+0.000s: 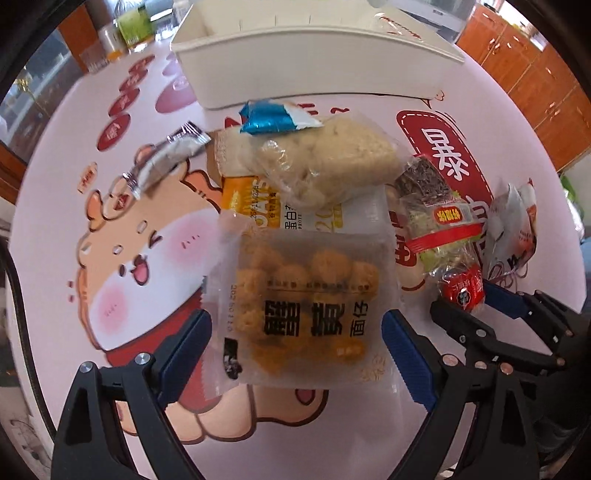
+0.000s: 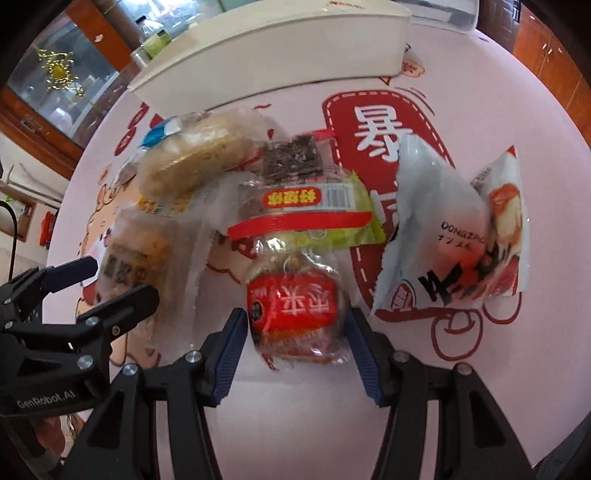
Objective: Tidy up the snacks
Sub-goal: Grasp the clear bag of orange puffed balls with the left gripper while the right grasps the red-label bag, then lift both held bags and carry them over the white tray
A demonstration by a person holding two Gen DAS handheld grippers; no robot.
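A pile of snack packets lies on a pink cartoon tablecloth point(image 1: 74, 192). My left gripper point(image 1: 297, 343) is open, its blue pads on either side of a clear packet of yellow puffed balls point(image 1: 306, 306). My right gripper point(image 2: 295, 354) is open around a small red-labelled packet point(image 2: 295, 302), which also shows in the left wrist view point(image 1: 463, 291). Whether the pads touch is unclear. Behind lie a pale rice-cake packet point(image 1: 325, 162), a red-and-green packet point(image 2: 310, 210) and a white-and-red packet point(image 2: 454, 229). A white box point(image 1: 306, 62) stands at the back.
A silver wrapped bar point(image 1: 162, 162) lies left of the pile. An orange oat packet point(image 1: 255, 199) sits under the rice cake. Bottles and jars point(image 1: 129, 26) stand at the back left. Wooden cabinets point(image 1: 535, 81) are beyond the table on the right.
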